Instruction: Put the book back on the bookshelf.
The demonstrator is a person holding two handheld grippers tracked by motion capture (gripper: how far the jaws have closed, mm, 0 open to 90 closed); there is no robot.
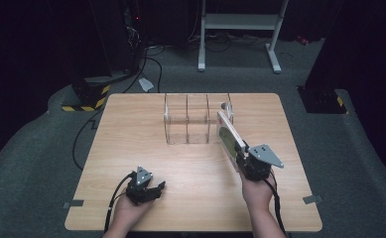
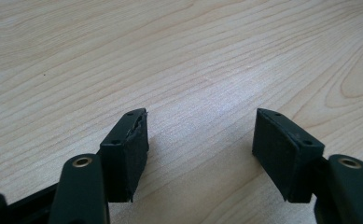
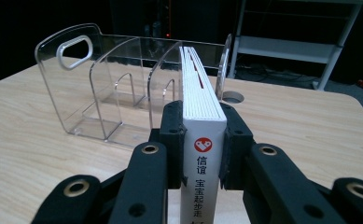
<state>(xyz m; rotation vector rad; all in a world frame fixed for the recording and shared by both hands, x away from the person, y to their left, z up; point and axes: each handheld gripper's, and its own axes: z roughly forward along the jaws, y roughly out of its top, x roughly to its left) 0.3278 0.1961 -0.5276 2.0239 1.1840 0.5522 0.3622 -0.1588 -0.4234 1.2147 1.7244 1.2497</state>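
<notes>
Book point(image 3: 202, 116) — white spine bearing a red heart logo and "信谊 宝宝起步走" — sits pinched in the right claw point(image 3: 202, 140) at lower centre, before the clear rack point(image 3: 100, 84); left claw point(image 2: 200, 144) spread over bare bench point(image 2: 170, 56).

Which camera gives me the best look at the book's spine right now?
The right gripper view: the book stands edge-on between the right gripper pads, its white spine with the red logo and printed characters facing the camera. The high view shows the book small and tilted by the clear rack, cover up.
</notes>
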